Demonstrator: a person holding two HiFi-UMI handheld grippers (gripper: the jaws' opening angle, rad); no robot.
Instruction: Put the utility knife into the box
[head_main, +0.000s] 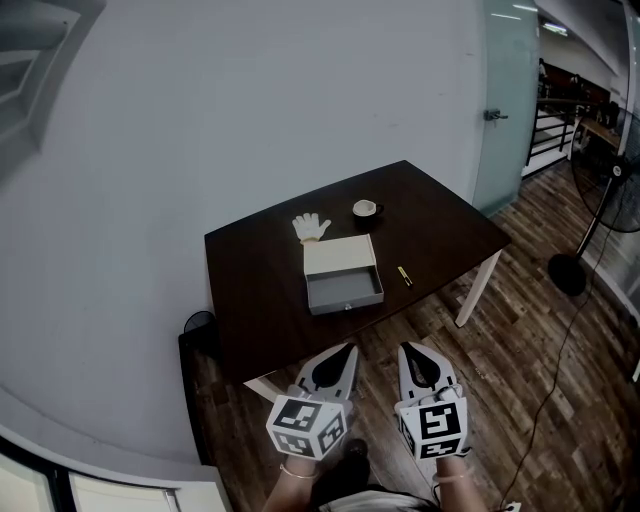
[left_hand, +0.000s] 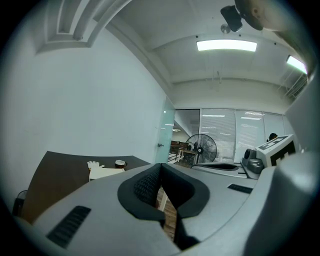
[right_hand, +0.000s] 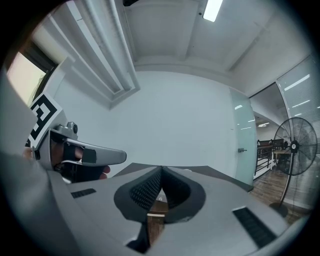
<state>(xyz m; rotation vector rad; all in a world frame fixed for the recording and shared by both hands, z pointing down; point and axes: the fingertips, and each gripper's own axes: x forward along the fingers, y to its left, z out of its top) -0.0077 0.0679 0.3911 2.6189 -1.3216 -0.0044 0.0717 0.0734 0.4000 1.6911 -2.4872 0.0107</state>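
Left gripper (head_main: 350, 349), right gripper (head_main: 407, 349), side by side, jaws together

I have bare table (head_main: 255, 300) left of the box (head_main: 341, 258), and right of it around the utility knife (head_main: 404, 276). A glove (head_main: 311, 227) and a cup (head_main: 366, 209) crowd the strip behind the box.
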